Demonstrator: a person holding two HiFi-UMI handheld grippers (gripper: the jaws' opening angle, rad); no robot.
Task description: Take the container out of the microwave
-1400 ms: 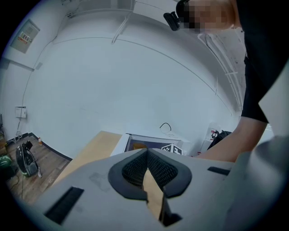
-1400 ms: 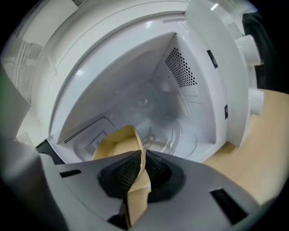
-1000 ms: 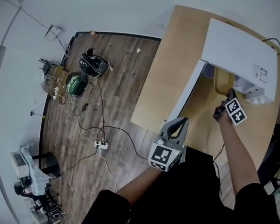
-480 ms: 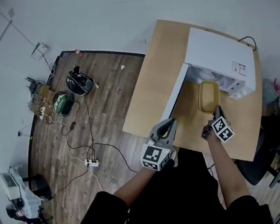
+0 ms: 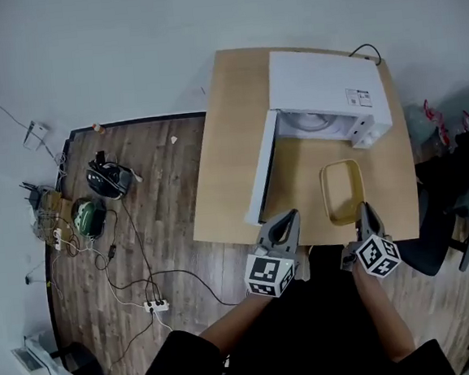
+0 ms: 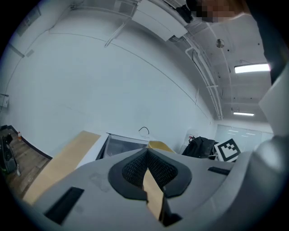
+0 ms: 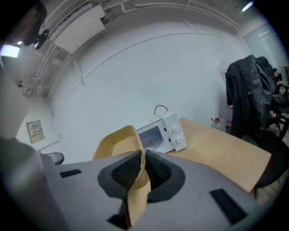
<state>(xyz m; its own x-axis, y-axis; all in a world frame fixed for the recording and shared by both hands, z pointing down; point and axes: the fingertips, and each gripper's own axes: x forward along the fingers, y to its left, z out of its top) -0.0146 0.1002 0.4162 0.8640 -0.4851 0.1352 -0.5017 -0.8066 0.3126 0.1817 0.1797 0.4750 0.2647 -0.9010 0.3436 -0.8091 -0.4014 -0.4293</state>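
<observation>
Container: pulled clear of microwave, now centre-right over table.
Right hand-held gripper: clamped on container rim.
Left hand-held gripper: closed, empty.

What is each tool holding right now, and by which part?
Right tool grips the yellow container by the rim wall of its near end; left tool holds nothing.

Bright, even light with soft shadows. Every view bows toward its rim, and both gripper views have black corners. Ceiling strip lights glare at two o'clock in the left gripper view.
</observation>
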